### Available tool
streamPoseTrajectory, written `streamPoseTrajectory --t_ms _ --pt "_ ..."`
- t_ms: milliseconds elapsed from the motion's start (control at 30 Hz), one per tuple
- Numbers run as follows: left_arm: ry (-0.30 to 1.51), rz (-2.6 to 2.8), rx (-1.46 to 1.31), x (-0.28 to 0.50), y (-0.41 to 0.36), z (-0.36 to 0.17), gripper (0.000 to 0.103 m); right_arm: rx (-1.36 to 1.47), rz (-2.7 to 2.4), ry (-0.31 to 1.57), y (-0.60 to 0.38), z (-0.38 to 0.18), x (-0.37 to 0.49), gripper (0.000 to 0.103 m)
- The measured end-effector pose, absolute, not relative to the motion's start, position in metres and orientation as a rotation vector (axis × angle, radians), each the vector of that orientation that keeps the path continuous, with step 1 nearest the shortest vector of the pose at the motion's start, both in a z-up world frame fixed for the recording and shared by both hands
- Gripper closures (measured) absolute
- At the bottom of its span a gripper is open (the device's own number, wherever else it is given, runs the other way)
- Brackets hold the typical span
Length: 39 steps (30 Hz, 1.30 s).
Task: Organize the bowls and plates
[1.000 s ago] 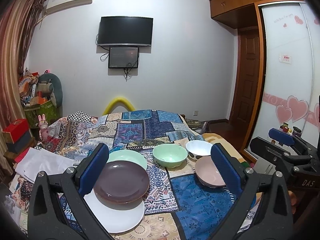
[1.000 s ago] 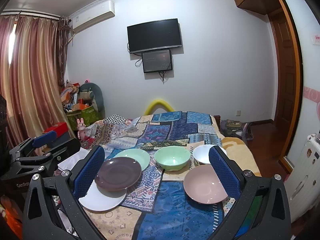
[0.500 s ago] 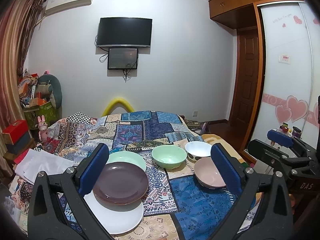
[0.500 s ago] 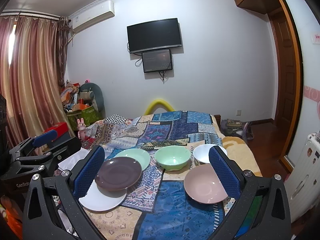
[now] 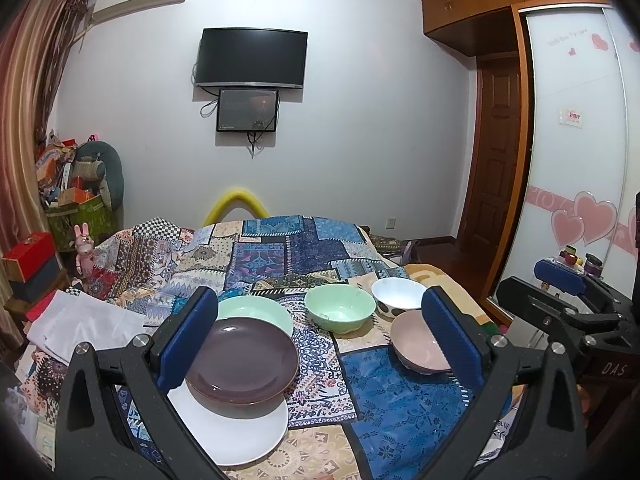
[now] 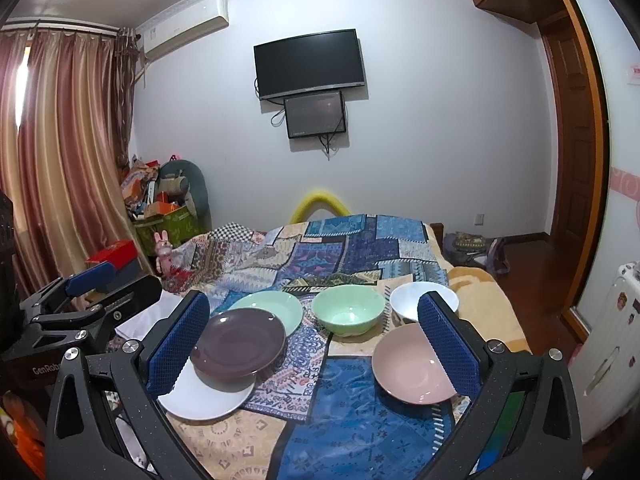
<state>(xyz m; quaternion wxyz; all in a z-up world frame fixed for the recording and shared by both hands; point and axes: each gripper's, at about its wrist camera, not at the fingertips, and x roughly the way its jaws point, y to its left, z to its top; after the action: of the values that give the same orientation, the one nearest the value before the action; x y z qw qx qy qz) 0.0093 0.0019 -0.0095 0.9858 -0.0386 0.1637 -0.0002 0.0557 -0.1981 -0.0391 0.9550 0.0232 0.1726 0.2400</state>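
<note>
"DAS" on right tool (image 5: 576,312); "GenRobo" on left tool (image 6: 80,308)

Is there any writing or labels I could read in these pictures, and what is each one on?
"DAS": on the right hand-held gripper, seen beside the left one.
"GenRobo", cut off: on the left hand-held gripper.
"BLUE": on a strip by the bedspread.
Wardrobe door lettering and sticker: too blurred.

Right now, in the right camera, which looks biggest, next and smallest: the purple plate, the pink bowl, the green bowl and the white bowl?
1. purple plate and pink bowl: about alike; both sit nearest the camera, so I won't rank them.
2. green bowl.
3. white bowl, partly hidden by a finger.
</note>
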Motion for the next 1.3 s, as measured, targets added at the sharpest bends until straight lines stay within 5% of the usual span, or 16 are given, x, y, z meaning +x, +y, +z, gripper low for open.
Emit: streamPoseTrajectory --t_ms 867,1300 --pt "0.544 0.054 -0.211 0.081 0.119 -0.093 0.000 -0.039 0.554 0.616 -0.103 -0.112 0.128 0.001" --pt "0.736 0.087 -0.183 0.137 0.174 -0.165 0.030 -0.052 0.590 0.833 -0.064 -0.169 0.180 0.039"
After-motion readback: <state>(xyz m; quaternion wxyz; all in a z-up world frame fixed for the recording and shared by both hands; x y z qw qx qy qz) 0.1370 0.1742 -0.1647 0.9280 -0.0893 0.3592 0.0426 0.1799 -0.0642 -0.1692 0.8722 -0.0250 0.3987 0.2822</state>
